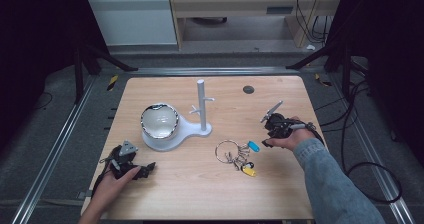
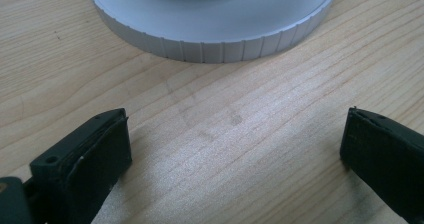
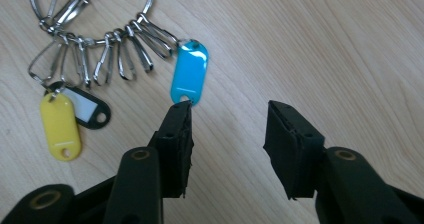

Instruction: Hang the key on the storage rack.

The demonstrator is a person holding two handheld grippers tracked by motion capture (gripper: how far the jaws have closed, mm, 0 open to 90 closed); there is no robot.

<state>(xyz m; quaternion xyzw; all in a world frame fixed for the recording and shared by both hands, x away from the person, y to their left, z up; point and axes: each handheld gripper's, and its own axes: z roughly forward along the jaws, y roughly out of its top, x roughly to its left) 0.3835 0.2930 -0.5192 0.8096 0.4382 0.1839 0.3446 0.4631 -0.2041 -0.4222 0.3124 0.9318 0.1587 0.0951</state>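
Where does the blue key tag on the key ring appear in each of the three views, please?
High view: the blue key tag lies right of centre, at the right edge of the key ring, left of the right gripper.
Left gripper view: not in it.
Right gripper view: upper centre, just above the left finger's tip.
Shared landmark: the yellow tag.

Light wooden table point(image 1: 280, 184) carries a white stand point(image 1: 172, 134); a key ring point(image 1: 229, 151) (coloured tags); perhaps a grommet point(image 1: 248, 89).
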